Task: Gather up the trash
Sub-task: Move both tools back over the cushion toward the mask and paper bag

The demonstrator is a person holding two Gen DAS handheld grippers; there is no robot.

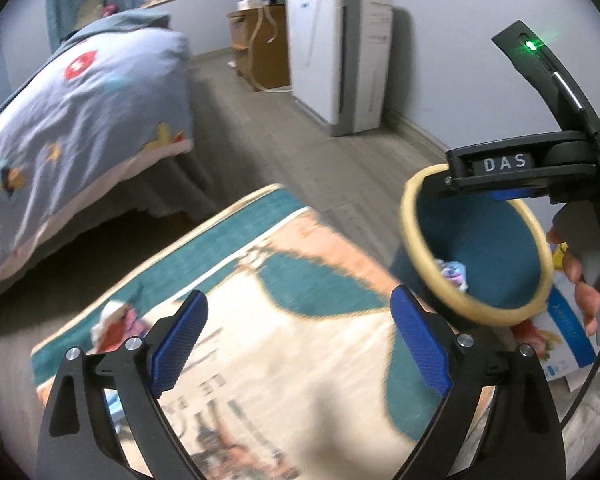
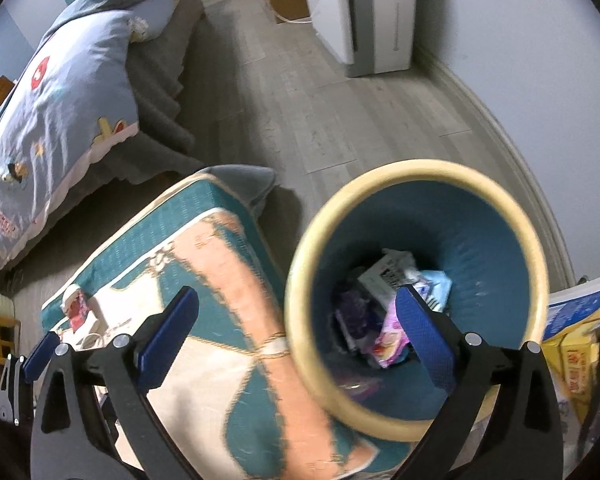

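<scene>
**Wrappers in the bin, one scrap left on the rug**

The wrappers (image 2: pixel 384 320) lay crumpled at the bottom of the teal bin (image 2: pixel 496 248), which stood off the rug's (image 2: pixel 220 360) right edge. They looked light, soft and crinkly, best pinched at a fold. Another scrap (image 2: pixel 76 308) sat near the rug's left edge. Both the left gripper (image 1: pixel 296 344) and the right gripper (image 2: pixel 296 340) gaped wide, holding nothing.

Soft, even indoor light, rather dim and bluish. Motion blur smears the rug (image 1: pixel 260 320) and bin (image 2: pixel 420 300). Fisheye bends the walls; corners are black. A green LED (image 1: pixel 531 45) flares.
</scene>
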